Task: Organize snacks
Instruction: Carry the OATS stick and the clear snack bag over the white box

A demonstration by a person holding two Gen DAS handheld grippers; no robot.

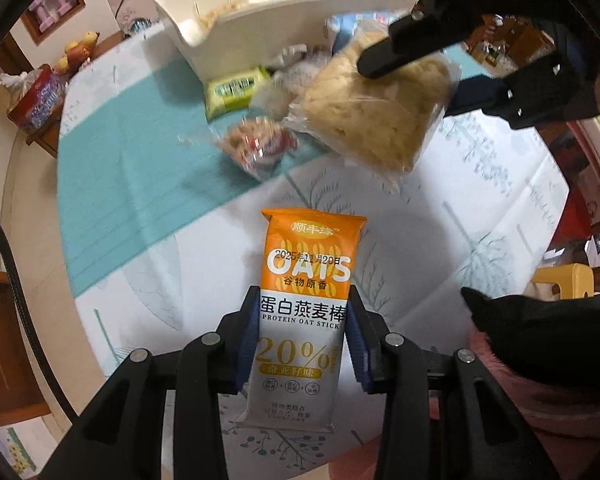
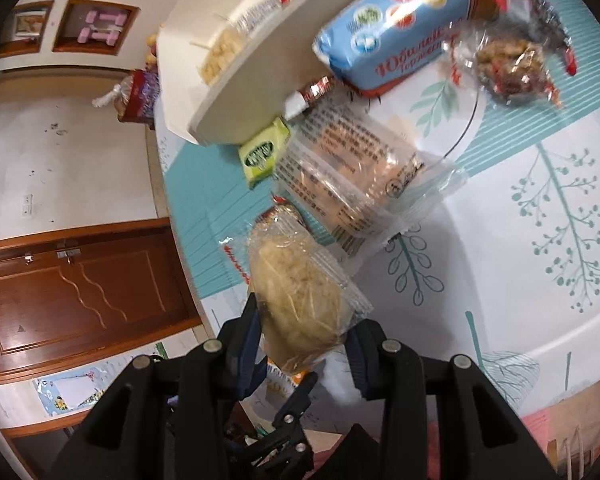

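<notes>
Two packets in hand, both clear of the table [image 1: 480, 200]. My left gripper [image 1: 302, 344] is clenched on the oat bar [image 1: 306, 300], pads pressing its two long edges near mid-length, the orange end pointing away from me. My right gripper [image 2: 304, 344] grasps the rice cake [image 2: 300, 284] in its clear wrapper, seen in the left view hanging over the loose pile. The white box [image 1: 260, 20] with its slotted dividers stands at the far side of the table; one slot already shows pale cakes.

Judgement, step in hand: carry each packet to the box and file it.
- Keep the bar's long axis in line with a slot, so it slides in end first.
- The cake wrapper is slack and slippery; I would hold pressure steady and avoid swinging it.
- Pass above the green packet [image 1: 236, 90] and the nut bag [image 1: 256, 148] lying before the box, not through them.
- Let go only once a packet sits between dividers.
</notes>
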